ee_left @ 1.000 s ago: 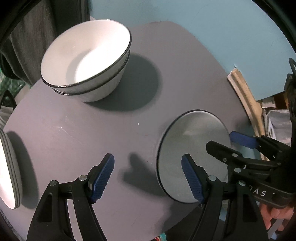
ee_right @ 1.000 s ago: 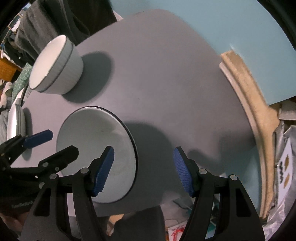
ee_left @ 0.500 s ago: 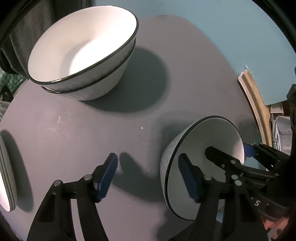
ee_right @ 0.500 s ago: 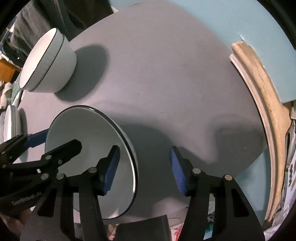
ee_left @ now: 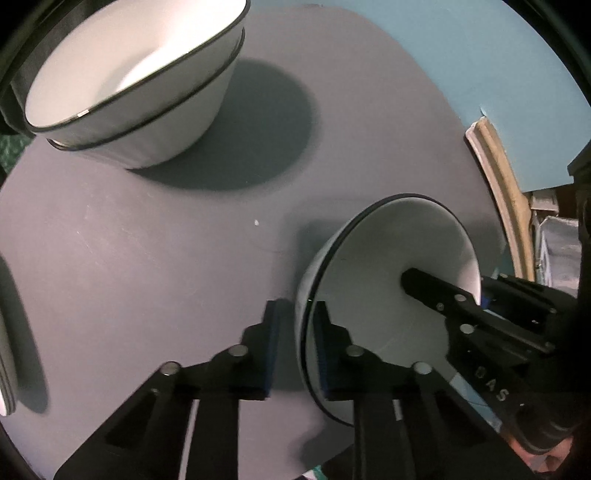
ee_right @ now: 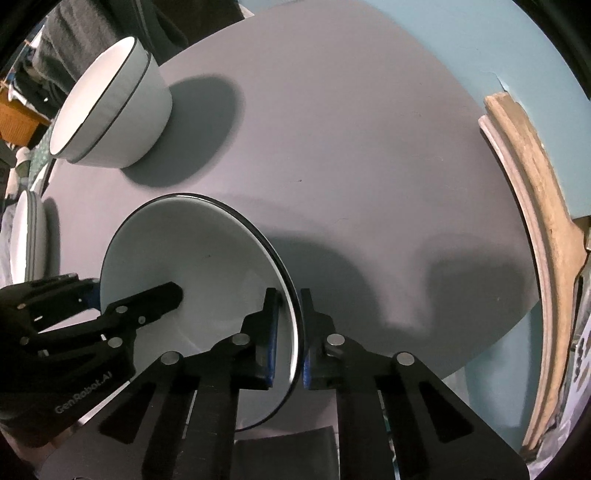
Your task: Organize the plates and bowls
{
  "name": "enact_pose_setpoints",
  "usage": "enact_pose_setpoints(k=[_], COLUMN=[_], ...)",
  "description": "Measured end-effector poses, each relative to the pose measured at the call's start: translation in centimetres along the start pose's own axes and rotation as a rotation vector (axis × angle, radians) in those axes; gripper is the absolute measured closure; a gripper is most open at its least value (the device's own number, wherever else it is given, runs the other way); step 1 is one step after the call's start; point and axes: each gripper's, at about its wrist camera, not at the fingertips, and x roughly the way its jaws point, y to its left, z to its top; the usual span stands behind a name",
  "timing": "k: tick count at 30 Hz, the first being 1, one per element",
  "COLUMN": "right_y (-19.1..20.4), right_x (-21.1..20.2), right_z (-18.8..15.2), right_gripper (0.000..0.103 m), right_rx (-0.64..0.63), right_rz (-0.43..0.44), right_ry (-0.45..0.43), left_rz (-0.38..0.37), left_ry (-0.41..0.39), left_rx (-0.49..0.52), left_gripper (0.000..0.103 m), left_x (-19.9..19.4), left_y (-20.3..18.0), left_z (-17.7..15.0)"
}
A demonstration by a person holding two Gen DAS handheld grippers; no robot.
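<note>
A white bowl with a black rim (ee_left: 391, 266) (ee_right: 199, 266) is held between both grippers near the front edge of the grey round table (ee_left: 147, 258). My left gripper (ee_left: 297, 343) is shut on its left rim. My right gripper (ee_right: 289, 336) is shut on its right rim. A stack of two matching bowls (ee_left: 133, 77) (ee_right: 110, 107) stands at the back left. A stack of white plates (ee_left: 7, 354) (ee_right: 27, 240) sits at the far left edge.
A light blue wall (ee_right: 424, 44) rises behind the table. A curved wooden piece (ee_right: 535, 206) leans at the right. Dark clothing (ee_right: 92, 26) lies behind the stacked bowls. Clutter (ee_right: 580, 354) shows at the lower right.
Both grippers closed from open onto opposite sides of the near bowl's rim. The bowl, which had been tipping up off the table, now sits gripped between them. The left wrist camera moved closer to the stacked bowls.
</note>
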Motion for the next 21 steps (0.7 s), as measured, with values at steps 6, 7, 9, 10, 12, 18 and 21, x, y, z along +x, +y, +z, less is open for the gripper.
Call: enact_pose_setpoints(k=[6,7,9,10,12,18,21], right_y=[0.3,0.6,1.3,1.5,1.9,1.9,2.9], right_x=[-0.2,-0.3,-0.3,-0.3,-0.6,-3.4,-4.6], right_z=[1.4,1.8,1.5,1.5,1.7,2.9,3.4], right_gripper=[0.094,0.095,0.095,0.095,0.095,0.095,0.095], right_rx=[0.0,-0.006,-0.012,-0.013,-0.023,-0.056,-0.072], right_rz=[-0.013,-0.017,-0.02,-0.018,-0.019,-0.017,-0.011], right_ry=[0.017,0.015,0.017,0.019,0.018,-0.014,-0.029], left_rz=[0.031,0.035,0.035,0.036,0.039,0.051,0.06], left_ry=[-0.001,0.0,0.002,0.001,-0.002,-0.051,-0.072], left_rx=[0.006,0.003,-0.004,-0.009,-0.017,-0.041,-0.052], left_gripper=[0.094,0.094,0.094,0.094,0.094,0.094,0.094], left_x=[-0.2,-0.3,-0.7,-0.8,-1.0,-3.6,-4.6], left_y=[-0.6,-0.5,-0.1,-0.2,-1.0,-1.1,-1.1], left_z=[-0.3,-0.4,-0.5,-0.4,0.3,1.2,2.5])
